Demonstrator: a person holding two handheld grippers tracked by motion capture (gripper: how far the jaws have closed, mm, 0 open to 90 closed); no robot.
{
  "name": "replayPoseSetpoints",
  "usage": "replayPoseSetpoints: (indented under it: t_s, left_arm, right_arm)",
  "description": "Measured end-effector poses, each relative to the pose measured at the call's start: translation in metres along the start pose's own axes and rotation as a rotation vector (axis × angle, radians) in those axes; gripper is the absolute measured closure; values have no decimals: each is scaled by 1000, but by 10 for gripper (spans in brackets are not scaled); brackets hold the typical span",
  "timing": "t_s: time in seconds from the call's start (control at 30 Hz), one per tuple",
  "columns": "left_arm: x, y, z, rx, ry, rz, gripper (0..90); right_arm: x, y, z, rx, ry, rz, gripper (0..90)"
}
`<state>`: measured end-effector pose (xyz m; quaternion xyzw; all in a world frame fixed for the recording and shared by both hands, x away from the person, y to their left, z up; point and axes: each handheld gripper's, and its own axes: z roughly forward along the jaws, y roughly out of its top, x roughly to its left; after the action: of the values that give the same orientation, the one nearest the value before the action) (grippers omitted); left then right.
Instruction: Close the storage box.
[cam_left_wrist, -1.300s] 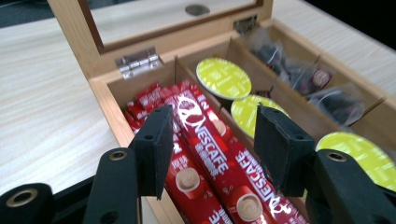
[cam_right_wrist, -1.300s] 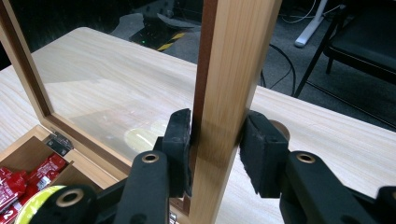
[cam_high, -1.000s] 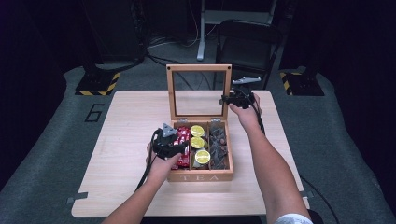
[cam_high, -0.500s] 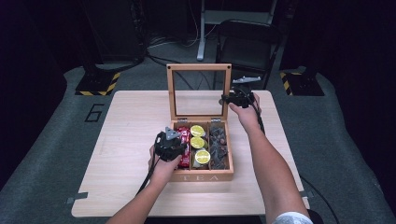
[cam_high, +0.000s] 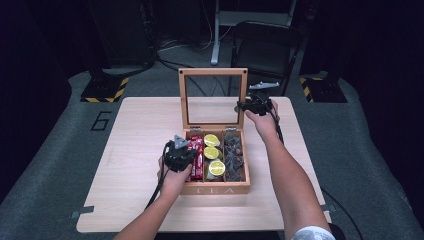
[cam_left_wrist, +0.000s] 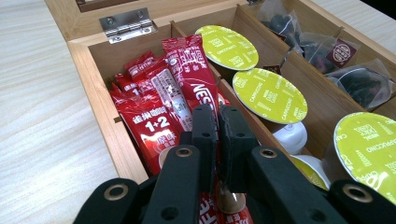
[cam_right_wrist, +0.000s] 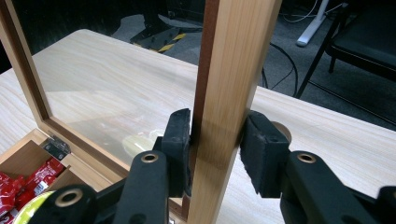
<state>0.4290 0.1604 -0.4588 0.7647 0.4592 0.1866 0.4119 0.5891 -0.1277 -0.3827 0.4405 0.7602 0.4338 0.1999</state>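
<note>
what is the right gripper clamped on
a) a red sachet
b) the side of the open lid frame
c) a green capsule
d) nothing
b: in the right gripper view the right gripper pads press both faces of the upright wooden lid frame of the tea box.

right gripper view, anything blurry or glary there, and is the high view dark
Right gripper view: the lid frame is sharp, the glass pane shows faint reflections, the far chair is soft. High view: the table is well lit, the surroundings fall into near black.
</note>
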Motion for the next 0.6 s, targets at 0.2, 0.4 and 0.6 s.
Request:
replayPoseSetpoints:
  t_s: [0.2,0.4,0.6]
  left_arm:
    - [3,6,-12,-31,4,-4,859]
    - [17,13,-33,-74,23,-15,859]
    - [42,12,-53,-91,74,-48,859]
  right_arm:
    - [-1,0,0,-2,4,-1,634]
    - [-1,0,1,-3,2,-4,632]
    - [-1,0,1,-3,-1,-7,631]
